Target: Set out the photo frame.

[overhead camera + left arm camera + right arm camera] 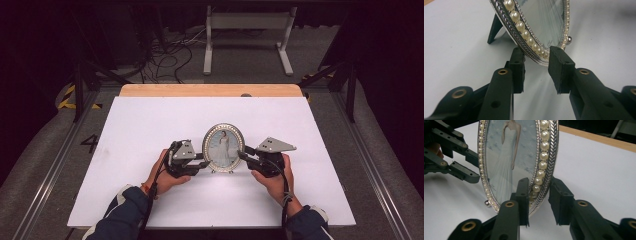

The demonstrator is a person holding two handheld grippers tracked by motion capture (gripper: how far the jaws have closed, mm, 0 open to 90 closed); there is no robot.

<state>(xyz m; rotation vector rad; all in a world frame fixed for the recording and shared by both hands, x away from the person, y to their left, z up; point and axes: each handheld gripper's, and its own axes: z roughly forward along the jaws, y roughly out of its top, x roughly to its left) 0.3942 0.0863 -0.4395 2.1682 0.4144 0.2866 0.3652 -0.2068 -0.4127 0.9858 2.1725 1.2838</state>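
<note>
Left tool (200, 163) straddles the left rim of the oval picture frame (223, 147): one pad behind the rim, one in front, jaws fairly narrow. In the left gripper view the pads (561, 71) stand just off the pearl edge with slim gaps, not pressing. Right tool (243, 156) does the same on the right rim; in the right gripper view one pad (523, 195) lies against the glass side, the other sits just behind the rim with a small gap. No firm grip seen on either side. Frame stands upright on the white table (150, 125), near the front middle, between both hands, propped by its dark back leg (494, 28). Photo shows a figure in a white dress.
</note>
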